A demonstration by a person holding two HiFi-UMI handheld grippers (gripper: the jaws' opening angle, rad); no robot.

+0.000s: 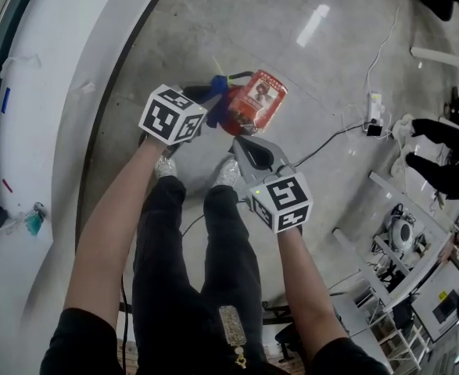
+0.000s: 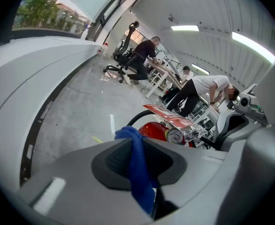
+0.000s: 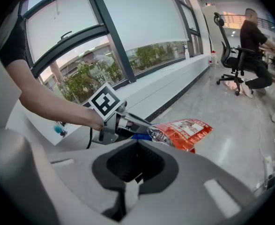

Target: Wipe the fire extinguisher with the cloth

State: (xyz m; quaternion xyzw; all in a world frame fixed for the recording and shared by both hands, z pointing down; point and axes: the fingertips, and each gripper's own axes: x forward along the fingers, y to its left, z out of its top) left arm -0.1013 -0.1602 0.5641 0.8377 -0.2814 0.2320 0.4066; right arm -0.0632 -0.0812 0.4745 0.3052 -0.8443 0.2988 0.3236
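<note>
A white power strip (image 1: 374, 116) and its cable lie on the grey floor (image 1: 292, 53) at two o'clock, a curved white ledge (image 1: 49, 131) with a small teal object (image 1: 34, 222) fills nine o'clock, and white desks (image 1: 440, 291) crowd four o'clock.

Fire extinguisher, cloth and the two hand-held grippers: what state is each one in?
fire extinguisher: standing upright on the floor.
blue cloth: bunched up, pinched between the left jaws.
left gripper: shut on the blue cloth, close to the extinguisher's top.
right gripper: jaws shut, nothing between them.
</note>
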